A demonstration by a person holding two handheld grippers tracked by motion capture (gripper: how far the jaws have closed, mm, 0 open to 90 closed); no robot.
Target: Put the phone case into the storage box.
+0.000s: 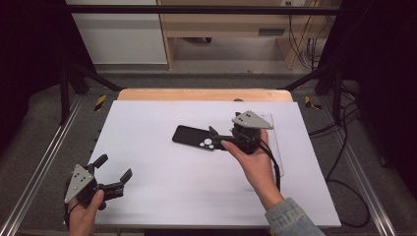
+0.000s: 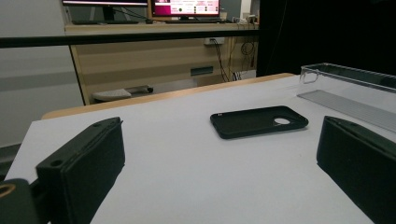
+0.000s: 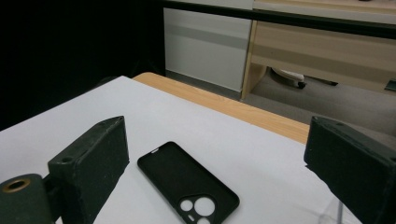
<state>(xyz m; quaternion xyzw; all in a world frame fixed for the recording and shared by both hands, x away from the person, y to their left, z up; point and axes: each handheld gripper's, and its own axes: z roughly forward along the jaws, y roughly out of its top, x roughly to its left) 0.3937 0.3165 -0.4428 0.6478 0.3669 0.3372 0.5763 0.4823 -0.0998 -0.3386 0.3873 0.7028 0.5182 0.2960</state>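
A black phone case (image 1: pixel 193 136) lies flat on the white table (image 1: pixel 162 191), its camera cut-outs toward the right. My right gripper (image 1: pixel 217 139) is open just over that camera end, held by a hand in a denim sleeve. The right gripper view shows the case (image 3: pixel 187 184) lying between and below the spread jaws, untouched. A clear phone case (image 1: pixel 274 135) lies beside the right hand, partly hidden by it. My left gripper (image 1: pixel 114 168) is open and empty near the front left corner. It faces the black case (image 2: pixel 258 121) and the clear case (image 2: pixel 348 88) from a distance.
The table's wooden far edge (image 1: pixel 204 94) borders grey floor. A metal frame rail (image 1: pixel 39 167) runs along the left side, and cables (image 1: pixel 344 162) trail on the floor at the right. A wooden desk (image 1: pixel 221 24) stands beyond the table.
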